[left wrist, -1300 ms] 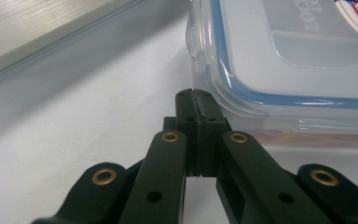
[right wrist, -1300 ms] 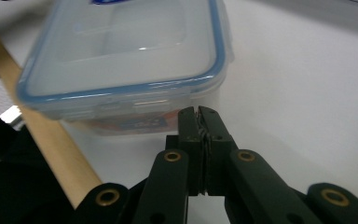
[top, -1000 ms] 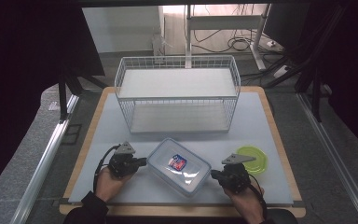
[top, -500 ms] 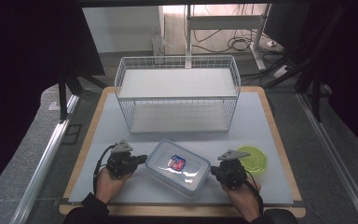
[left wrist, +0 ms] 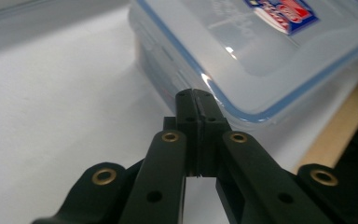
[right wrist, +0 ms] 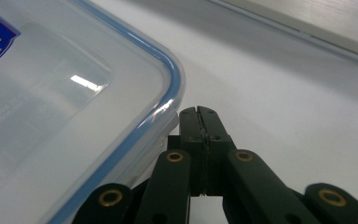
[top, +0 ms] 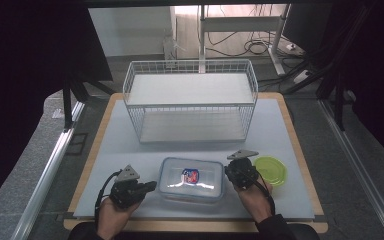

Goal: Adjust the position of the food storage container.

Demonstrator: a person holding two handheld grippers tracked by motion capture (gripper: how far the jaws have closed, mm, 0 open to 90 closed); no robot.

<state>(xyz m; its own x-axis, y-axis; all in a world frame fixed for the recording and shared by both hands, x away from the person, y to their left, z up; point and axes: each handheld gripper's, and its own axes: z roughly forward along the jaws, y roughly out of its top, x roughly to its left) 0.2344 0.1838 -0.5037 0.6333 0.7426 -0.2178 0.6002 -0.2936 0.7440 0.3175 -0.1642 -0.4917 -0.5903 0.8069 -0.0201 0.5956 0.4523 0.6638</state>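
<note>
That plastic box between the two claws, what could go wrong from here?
Both claws, left claw and right claw, are shut with their tips at the ends of the box. Pushing unevenly could probably swivel it or slide it toward the green lid beside it. Shut tips might also slip off its smooth wall.

At frame centre, the clear container [top: 192, 179] has a blue-edged lid with a red-and-blue label [top: 191, 175]. Right of it lies a yellow-green lid [top: 270, 170]. Above stands a white wire basket [top: 190, 100] on a pale grey mat [top: 110, 145] bordered by tan wood. Both grippers are black with brass rivets.
</note>
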